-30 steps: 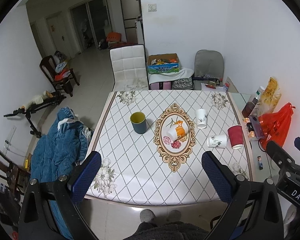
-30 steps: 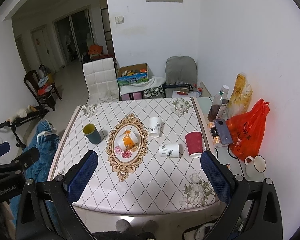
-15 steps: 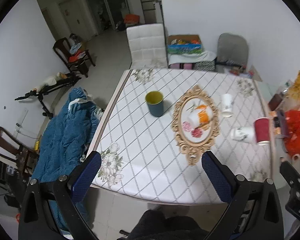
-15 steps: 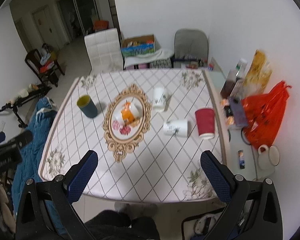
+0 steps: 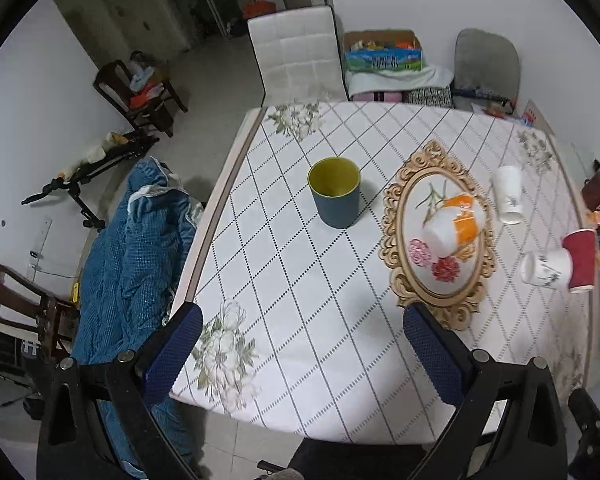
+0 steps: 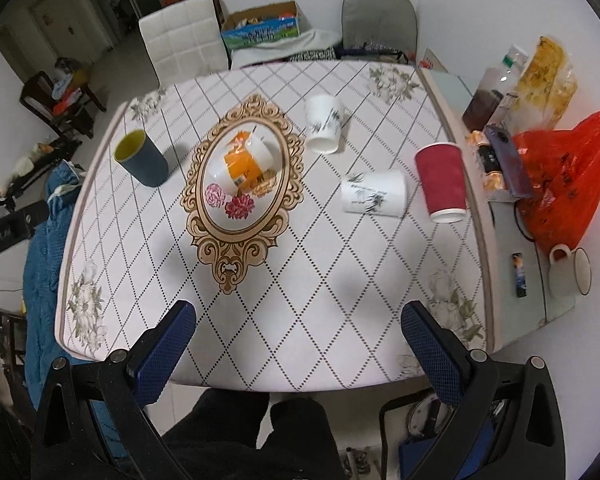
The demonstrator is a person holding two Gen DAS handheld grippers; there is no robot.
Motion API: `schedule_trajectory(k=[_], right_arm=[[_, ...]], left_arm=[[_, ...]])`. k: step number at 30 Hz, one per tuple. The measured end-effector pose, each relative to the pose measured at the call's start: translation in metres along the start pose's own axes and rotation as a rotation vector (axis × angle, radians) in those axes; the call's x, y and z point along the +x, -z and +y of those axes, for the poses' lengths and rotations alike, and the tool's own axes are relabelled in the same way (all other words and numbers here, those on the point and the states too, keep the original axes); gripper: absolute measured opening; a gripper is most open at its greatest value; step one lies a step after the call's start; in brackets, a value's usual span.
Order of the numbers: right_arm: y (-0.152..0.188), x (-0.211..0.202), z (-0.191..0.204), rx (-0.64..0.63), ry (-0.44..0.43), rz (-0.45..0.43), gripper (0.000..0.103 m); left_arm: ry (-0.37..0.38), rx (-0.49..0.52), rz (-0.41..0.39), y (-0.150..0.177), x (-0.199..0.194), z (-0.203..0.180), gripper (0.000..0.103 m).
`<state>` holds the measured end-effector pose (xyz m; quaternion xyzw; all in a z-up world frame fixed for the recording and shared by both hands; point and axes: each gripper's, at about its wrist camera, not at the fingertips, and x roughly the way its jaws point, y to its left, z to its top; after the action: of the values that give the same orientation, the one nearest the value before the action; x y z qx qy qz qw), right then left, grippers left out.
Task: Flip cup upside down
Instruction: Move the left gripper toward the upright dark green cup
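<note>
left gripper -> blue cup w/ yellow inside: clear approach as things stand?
Probably yes. The left gripper is open above the near table edge, and the blue cup stands upright ahead of it with only bare tablecloth between. The orange-and-white cup lies off to the right, out of the path.

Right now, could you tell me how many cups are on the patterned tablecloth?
5: blue cup far left, orange-white cup on the oval motif, floral cup beyond it, lying floral cup, red cup rightmost.
</note>
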<state>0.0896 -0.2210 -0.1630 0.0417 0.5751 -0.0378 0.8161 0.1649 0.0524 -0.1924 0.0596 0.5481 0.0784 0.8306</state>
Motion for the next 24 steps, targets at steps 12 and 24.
schedule_trajectory(k=[12,24], right_arm=[[-0.038,0.09,0.066,-0.001,0.022,0.139,0.103],[-0.061,0.169,0.095,-0.008,0.068,0.263,0.103]], left_arm=[[0.014,0.047,0.109,-0.049,0.103,0.02,0.103],[0.055,0.106,0.173,-0.074,0.172,0.015,0.103]])
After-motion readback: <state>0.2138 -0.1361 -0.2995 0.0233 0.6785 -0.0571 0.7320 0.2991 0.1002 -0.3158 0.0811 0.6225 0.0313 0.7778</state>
